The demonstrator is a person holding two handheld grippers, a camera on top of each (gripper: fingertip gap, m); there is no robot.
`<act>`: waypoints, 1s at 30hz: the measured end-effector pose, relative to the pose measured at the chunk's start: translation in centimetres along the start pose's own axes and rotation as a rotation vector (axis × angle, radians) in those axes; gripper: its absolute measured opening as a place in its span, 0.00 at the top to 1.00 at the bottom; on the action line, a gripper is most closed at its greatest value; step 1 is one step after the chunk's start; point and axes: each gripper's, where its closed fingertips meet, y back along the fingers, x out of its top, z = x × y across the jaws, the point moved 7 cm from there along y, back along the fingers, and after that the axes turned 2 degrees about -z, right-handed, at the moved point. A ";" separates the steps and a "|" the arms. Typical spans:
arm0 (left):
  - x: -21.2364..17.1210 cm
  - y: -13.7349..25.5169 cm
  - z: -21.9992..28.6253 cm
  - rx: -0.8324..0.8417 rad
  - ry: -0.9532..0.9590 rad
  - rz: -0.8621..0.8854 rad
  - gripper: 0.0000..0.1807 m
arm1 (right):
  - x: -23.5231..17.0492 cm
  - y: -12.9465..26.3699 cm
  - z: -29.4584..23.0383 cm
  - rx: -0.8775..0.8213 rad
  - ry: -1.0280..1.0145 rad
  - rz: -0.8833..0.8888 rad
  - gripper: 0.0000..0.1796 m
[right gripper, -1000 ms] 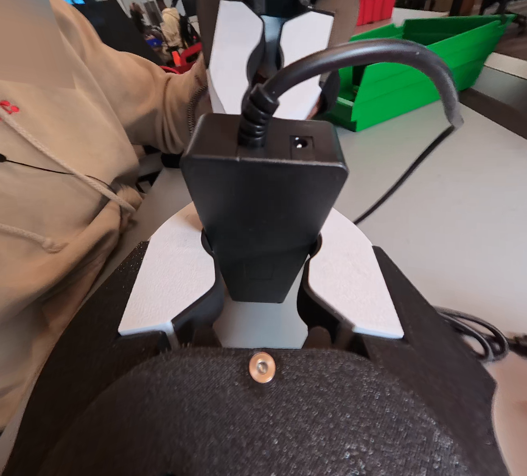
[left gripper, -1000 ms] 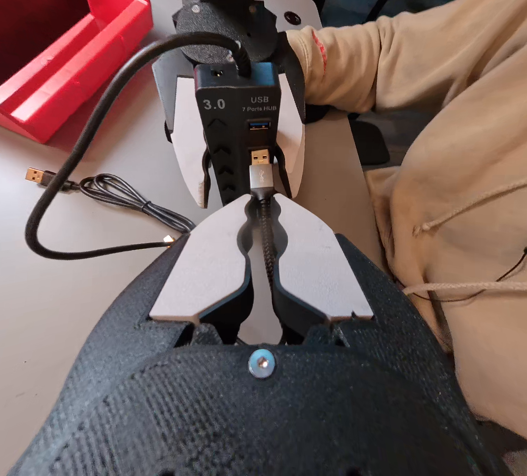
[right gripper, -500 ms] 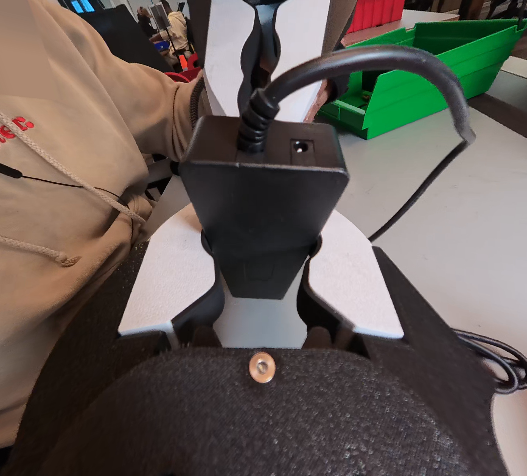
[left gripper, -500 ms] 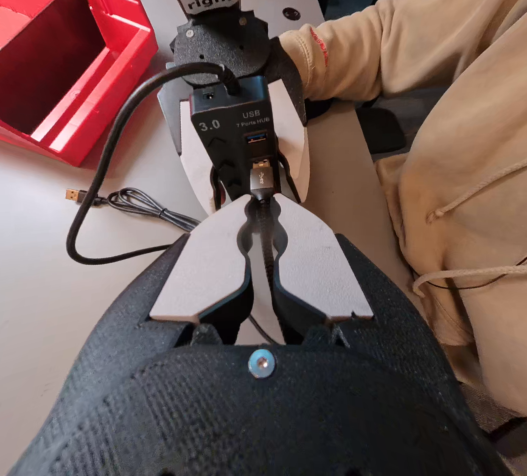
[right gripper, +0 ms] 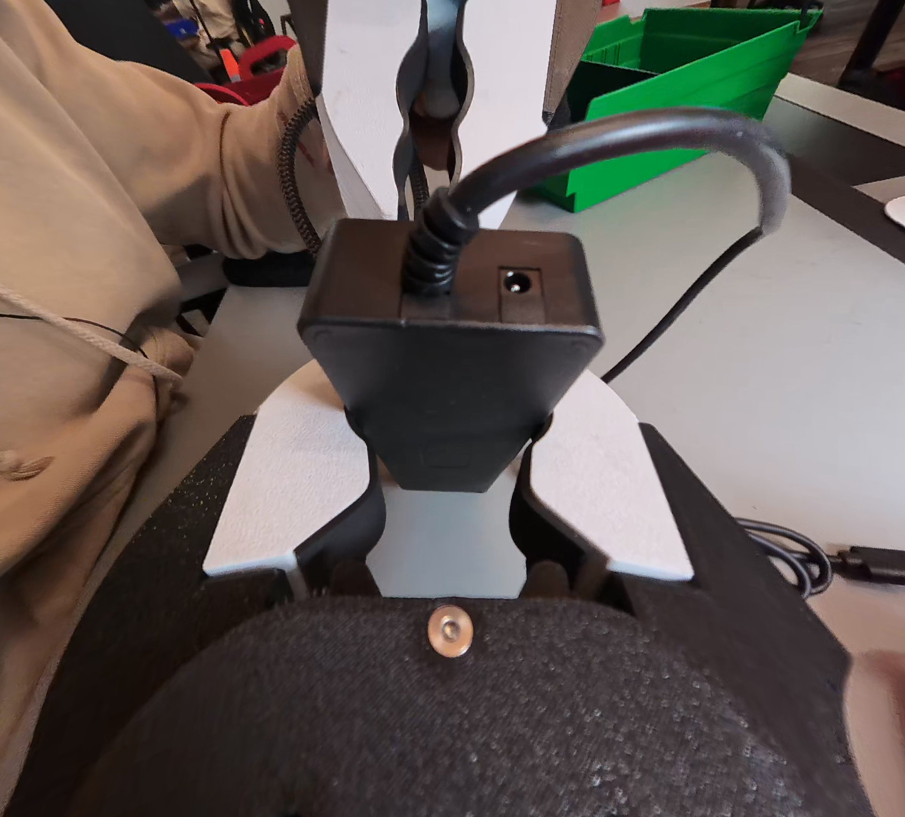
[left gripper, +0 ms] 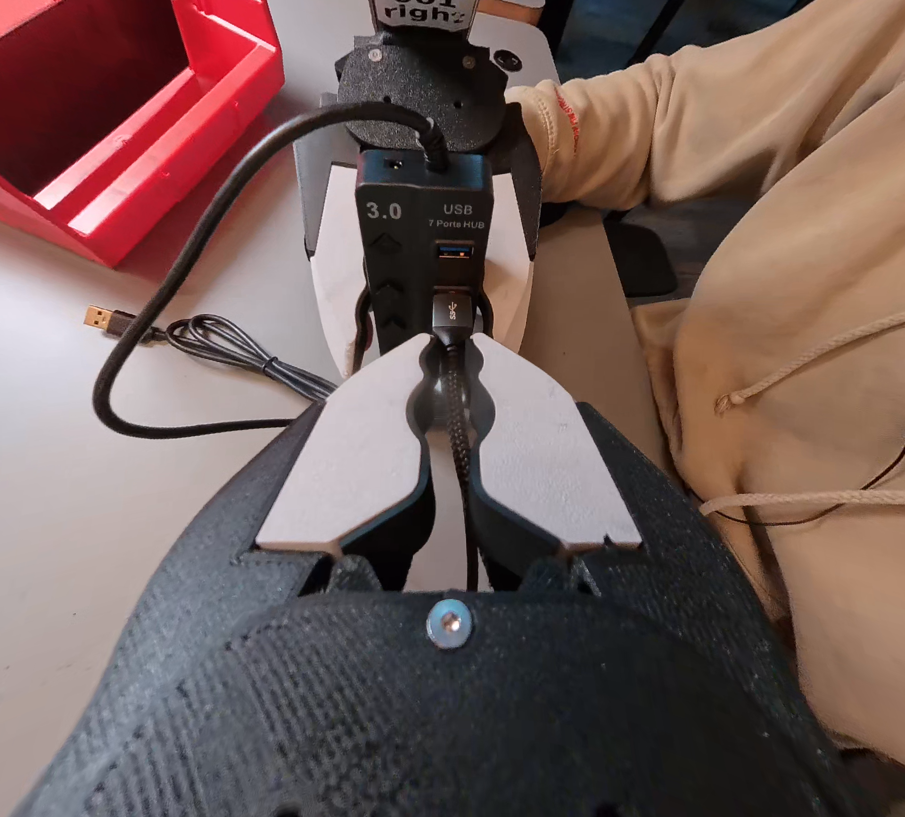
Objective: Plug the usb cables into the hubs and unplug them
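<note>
A: Where does the left tool point(left gripper: 448, 345) sit?

B: It points straight at the right tool point(left gripper: 422, 304), tip to tip above the table point(left gripper: 122, 524). Its jaws are drawn narrow around the braided cable point(left gripper: 458, 431), just behind the grey plug point(left gripper: 451, 314). The cable runs back between the two white fingers point(left gripper: 362, 446) toward the tool's body.

A: And the plug itself?

B: It stands in the second port of the black USB hub point(left gripper: 423, 245), its metal tip out of sight inside the port. The blue port above it is unfilled.

A: Who holds the hub?

B: The right tool point(right gripper: 448, 421). In the right wrist view its jaws are clamped on the lower end of the hub point(right gripper: 448, 367), one white finger on each side, and the hub stands out forward along them. The hub's own thick black lead point(right gripper: 636, 142) rises from its far end, arches over to the right and drops to the table point(right gripper: 759, 377).

A: The person's arms?

B: A beige sleeve point(left gripper: 661, 132) reaches in from the right of the left wrist view to the right tool's handle. In the right wrist view, another sleeve point(right gripper: 196, 157) comes up behind the left tool point(right gripper: 431, 186).

A: What else lies about?

B: A bundled thin black cable point(left gripper: 220, 343) with a gold plug point(left gripper: 98, 318) rests on the table, beside a red bin point(left gripper: 147, 118). A green bin point(right gripper: 685, 74) stands beyond the hub in the right wrist view.
</note>
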 end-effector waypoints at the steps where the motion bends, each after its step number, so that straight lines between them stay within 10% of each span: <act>1: -0.1 -0.1 -0.1 -0.002 0.004 -0.002 0.94 | -0.1 -0.1 0.0 0.001 -0.007 -0.001 0.65; 19: 0.1 0.9 -1.1 0.045 0.011 0.072 0.95 | 1.7 2.7 1.0 -0.089 0.005 0.187 0.62; 30: 1.6 5.1 1.5 0.077 -0.117 0.210 0.93 | 6.8 2.9 -0.9 -0.135 0.216 -0.009 0.68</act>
